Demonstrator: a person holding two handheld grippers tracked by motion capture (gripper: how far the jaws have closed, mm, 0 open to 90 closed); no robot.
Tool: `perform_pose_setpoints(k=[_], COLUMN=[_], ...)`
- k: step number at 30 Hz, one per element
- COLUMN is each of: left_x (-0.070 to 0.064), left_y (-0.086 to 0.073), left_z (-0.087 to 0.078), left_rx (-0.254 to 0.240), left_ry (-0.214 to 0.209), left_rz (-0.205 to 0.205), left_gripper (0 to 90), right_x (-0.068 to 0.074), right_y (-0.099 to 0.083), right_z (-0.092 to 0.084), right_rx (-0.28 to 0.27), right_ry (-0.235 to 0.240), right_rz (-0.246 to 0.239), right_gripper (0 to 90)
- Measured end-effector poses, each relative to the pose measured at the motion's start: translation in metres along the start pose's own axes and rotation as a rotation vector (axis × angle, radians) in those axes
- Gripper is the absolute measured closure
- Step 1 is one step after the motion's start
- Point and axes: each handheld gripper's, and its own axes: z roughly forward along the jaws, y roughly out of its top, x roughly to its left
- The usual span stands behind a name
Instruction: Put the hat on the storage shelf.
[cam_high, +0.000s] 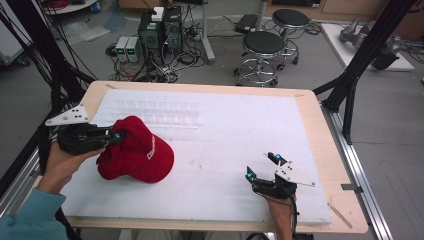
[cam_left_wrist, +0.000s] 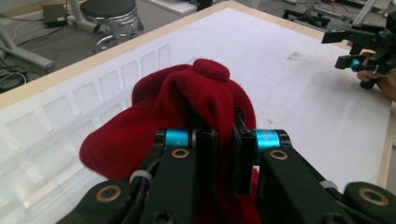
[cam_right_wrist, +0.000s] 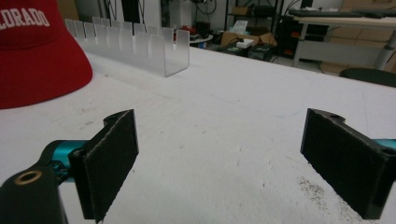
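My left gripper (cam_high: 114, 136) is clamped on a red cap (cam_high: 137, 152), near the left edge of the table (cam_high: 320, 130). My jaws are nearly together, with a fold of the cap's knit cloth pinched between the pads. In the left gripper view, the cap (cam_left_wrist: 187, 107) bunches up just past my black jaws, and its top button sits at the peak of the bunched cloth. The far side of the cap rests on the white mat (cam_high: 235, 145) that covers most of the table, while the pinched side is raised in my grip. White lettering shows on the cap's front, which faces toward the middle of the mat.

My right gripper (cam_high: 263, 168) is near the front right corner of the mat, well apart from the cap. Its jaws stand wide open and hold nothing. In the right gripper view, bare mat (cam_right_wrist: 224, 121) lies between the two pads, and the cap (cam_right_wrist: 37, 60) shows far off at the upper left.

A clear plastic rack (cam_high: 155, 112) of small slots lies along the back left part of the mat, just behind the cap. In the right gripper view the rack (cam_right_wrist: 140, 46) stands beside the cap.

My left hand (cam_high: 60, 167) comes in from the front left corner, in a teal sleeve (cam_high: 30, 217).
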Motion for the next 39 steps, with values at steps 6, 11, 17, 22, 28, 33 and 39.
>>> perform_pose_setpoints(k=[6, 11, 17, 22, 28, 33, 39], left_x=[-0.013, -0.023, -0.035, -0.043, -0.052, -0.058, -0.064], left_y=[0.013, 0.022, 0.027, 0.03, 0.036, 0.041, 0.044], left_z=[0.016, 0.029, 0.042, 0.053, 0.062, 0.065, 0.072], left_rx=[-0.008, -0.002, 0.007, 0.011, -0.002, -0.002, -0.001], left_ry=[-0.025, -0.056, -0.087, -0.099, -0.123, -0.14, -0.167], left_rz=[0.028, 0.057, 0.069, 0.078, 0.088, 0.102, 0.118], left_gripper=[83.4, 83.4, 83.4, 83.4, 83.3, 83.3, 83.4], right_x=[0.003, 0.01, 0.019, 0.03, 0.046, 0.059, 0.072], right_y=[0.005, 0.018, 0.039, 0.059, 0.078, 0.091, 0.103], right_z=[0.004, 0.009, 0.019, 0.029, 0.051, 0.07, 0.09], right_rx=[0.01, 0.008, 0.003, -0.003, 0.047, 0.08, 0.093], right_ry=[0.036, 0.094, 0.17, 0.249, 0.361, 0.421, 0.486], right_rz=[-0.001, -0.023, -0.048, -0.064, -0.066, -0.075, -0.073], right_gripper=[10.1, 10.1, 10.1, 10.1, 10.1, 10.1, 10.1])
